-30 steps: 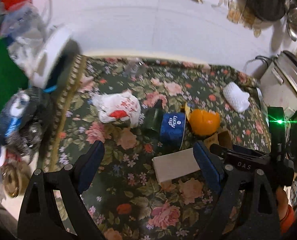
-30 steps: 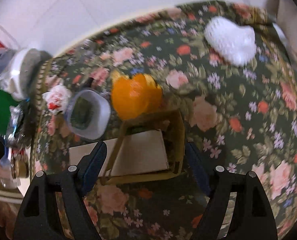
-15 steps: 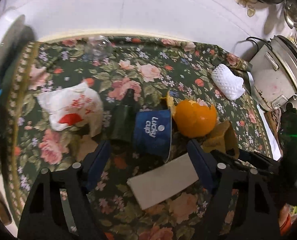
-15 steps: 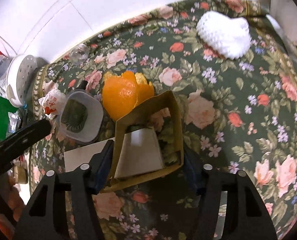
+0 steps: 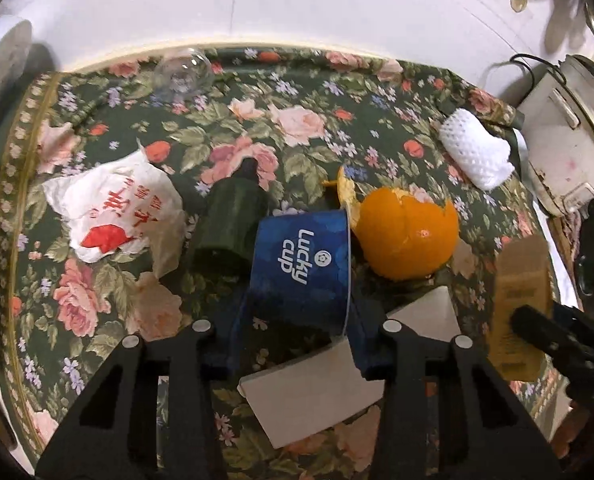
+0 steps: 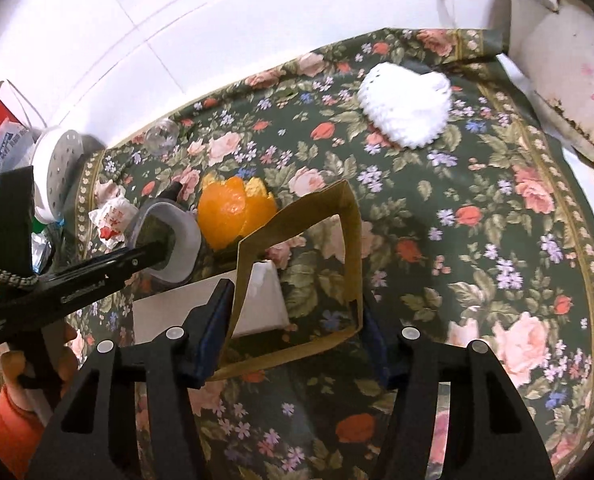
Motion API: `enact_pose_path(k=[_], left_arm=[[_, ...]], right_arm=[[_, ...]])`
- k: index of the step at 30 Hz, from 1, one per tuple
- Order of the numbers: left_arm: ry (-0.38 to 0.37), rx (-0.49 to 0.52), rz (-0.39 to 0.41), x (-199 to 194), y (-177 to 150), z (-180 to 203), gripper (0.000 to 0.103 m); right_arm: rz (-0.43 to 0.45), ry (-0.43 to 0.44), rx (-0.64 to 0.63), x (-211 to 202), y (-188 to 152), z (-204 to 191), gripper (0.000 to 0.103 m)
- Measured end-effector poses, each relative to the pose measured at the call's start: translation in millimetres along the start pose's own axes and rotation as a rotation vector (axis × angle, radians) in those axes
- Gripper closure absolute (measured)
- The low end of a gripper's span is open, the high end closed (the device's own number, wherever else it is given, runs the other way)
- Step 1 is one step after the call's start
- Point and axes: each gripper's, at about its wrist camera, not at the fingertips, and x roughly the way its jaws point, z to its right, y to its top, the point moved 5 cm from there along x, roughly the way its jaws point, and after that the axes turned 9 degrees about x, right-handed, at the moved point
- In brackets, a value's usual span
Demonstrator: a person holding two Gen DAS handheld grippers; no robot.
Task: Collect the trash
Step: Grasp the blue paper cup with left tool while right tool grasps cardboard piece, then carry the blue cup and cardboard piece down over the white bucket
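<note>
Blue cup: lying on its side on the floral worktop, "Lucky cup" lettering facing up, and the left tongs are clamped on it, one blue pad pressing each flank.
Paper bag: brown, mouth gaping, pinched at its two side walls by the right tongs, which are closed on it; it sits just right of the cup.
White card: flat on the cloth under the cup's near end, one corner running beneath the bag.
Orange peel: a hollow shell touching the cup's rim on the right, just behind the bag.
Dark green bottle: lying against the cup's left side.
Crumpled wrapper: white with red print, just left of the bottle.
Foam fruit net: white, well apart at the far right.
Clear glass: at the back edge by the wall.
Rice cooker: off the cloth, far right.
</note>
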Motion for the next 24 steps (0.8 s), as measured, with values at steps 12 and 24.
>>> enact_pose_path(k=[12, 24], left_arm=[[0.104, -0.081, 0.152, -67.8, 3.5, 14.3, 0.07], [0.202, -0.169, 0.276, -138.3, -33.0, 70.0, 0.077]], right_arm=[[0.058, 0.058, -0.047, -52.0, 2.3, 16.8, 0.048], [0.107, 0.167, -0.228, -111.2, -2.6, 22.2, 0.048]])
